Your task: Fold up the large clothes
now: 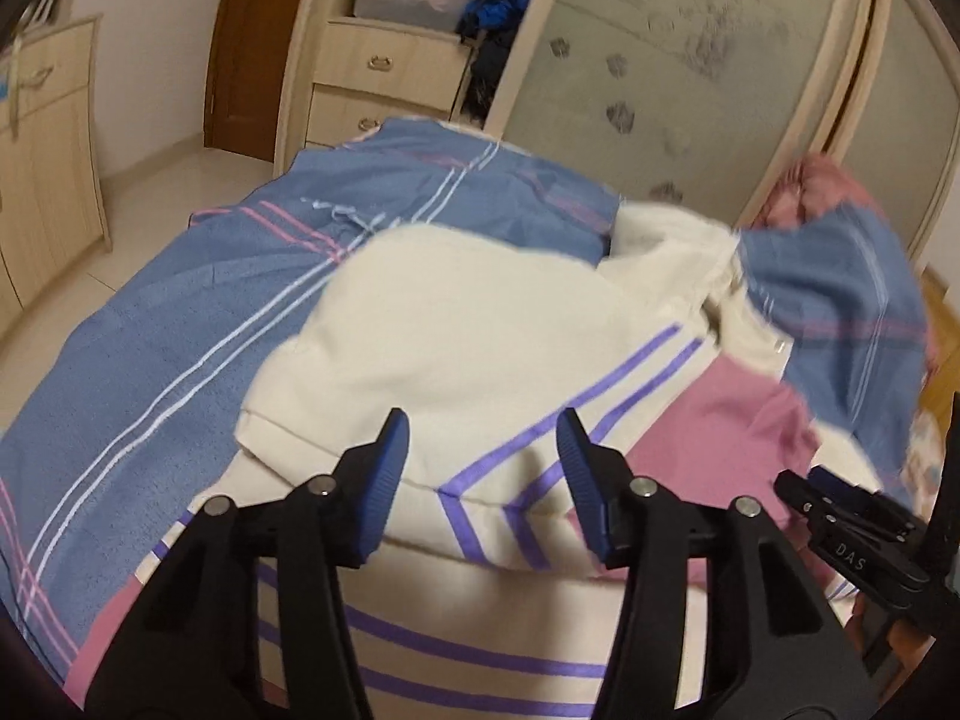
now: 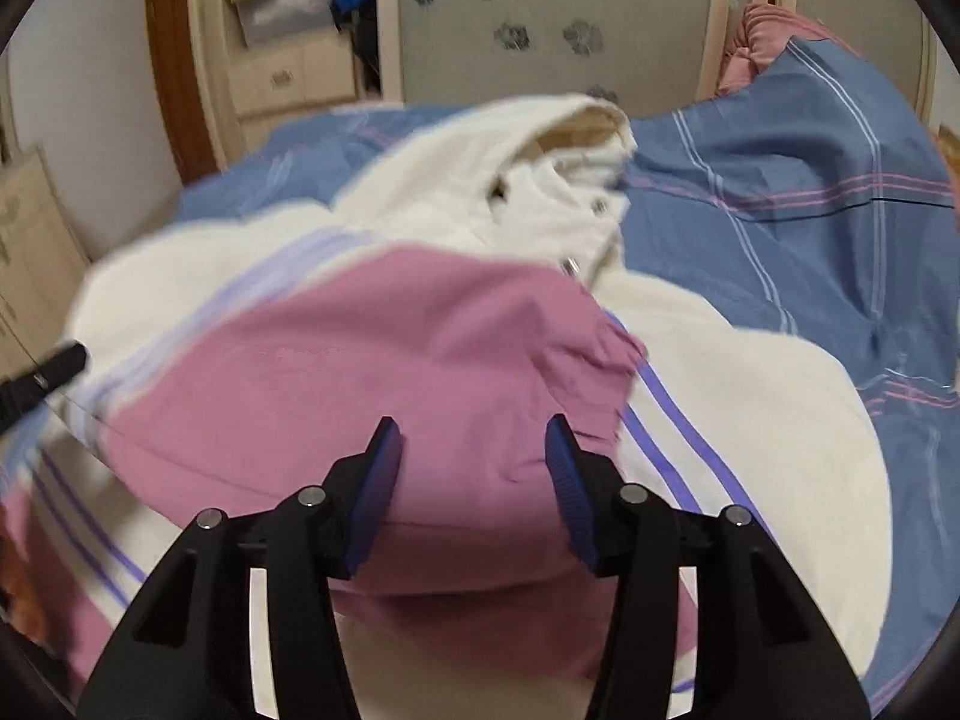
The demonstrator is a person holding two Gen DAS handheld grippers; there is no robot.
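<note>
The garment, a cream hoodie with pink panels and purple stripes, lies heaped on the bed over a blue checked bedspread, its hood toward the wardrobe at the far side. The left gripper hovers above a cream section near a striped seam, fingers spread apart and holding nothing. The right gripper hangs over the pink panel, fingers likewise spread and empty; whether either tip touches the cloth cannot be told. Judging by its thick rolls and rounded folds, the fabric is a soft, fairly heavy fleece: it will drape and sag between grasp points, will not hold a crease sharply, and is not fragile. It should not slip readily from ribbed pads. Recommended grasp points are the reinforced edges (hem, cuff or shoulder seam), where layers are stitched and a pinch takes one thickness cleanly. Avoid pinching mid-panel, since a bunched fold there is likely to gather the layer beneath. The metal snaps near the collar are best kept clear of the fingers.
</note>
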